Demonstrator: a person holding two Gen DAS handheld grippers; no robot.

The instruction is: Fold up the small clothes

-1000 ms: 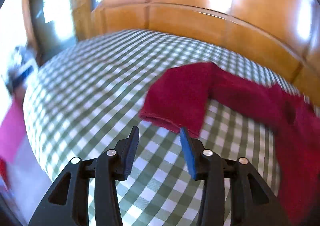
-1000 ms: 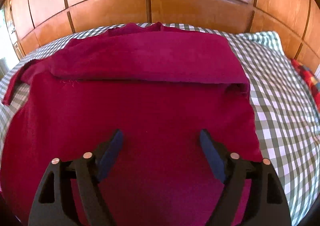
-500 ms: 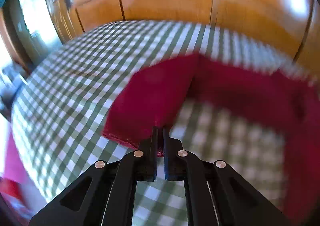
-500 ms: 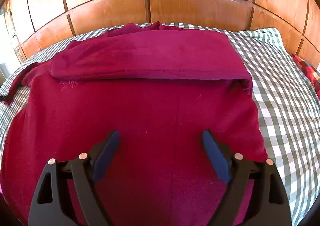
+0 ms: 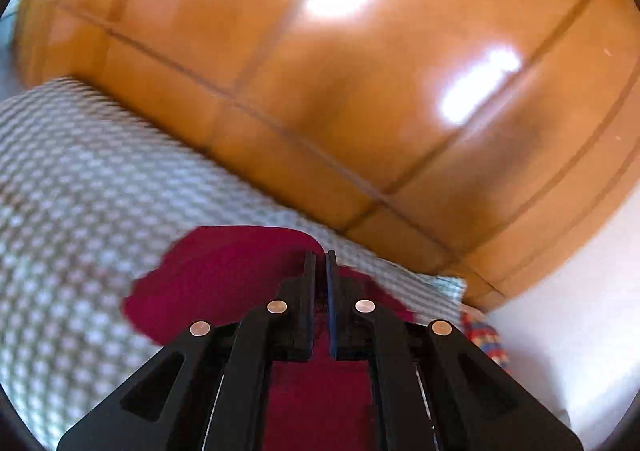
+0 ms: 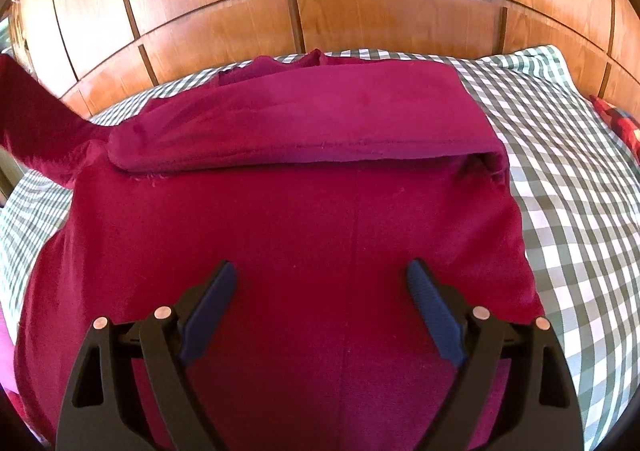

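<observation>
A dark red sweater (image 6: 320, 219) lies spread on the green-and-white checked bedcover (image 6: 568, 179). One sleeve (image 6: 304, 123) is folded flat across its chest. The other sleeve (image 6: 36, 119) rises off the bed at the far left of the right wrist view. My left gripper (image 5: 320, 263) is shut on that sleeve's cuff (image 5: 224, 283), and the red cloth hangs below and around its fingers. My right gripper (image 6: 320, 279) hovers over the sweater's lower body, wide open, with nothing pinched between its blue pads (image 6: 432, 315).
A polished wooden headboard (image 6: 320, 11) runs along the far side of the bed. A red plaid cloth (image 6: 620, 127) lies at the right edge of the bed. Checked bedcover (image 5: 80, 211) stretches to the left of the raised sleeve.
My left gripper closed on the sleeve cuff that lay on the bed, then lifted it and tipped upward toward the headboard. The right gripper stayed over the sweater's body.
</observation>
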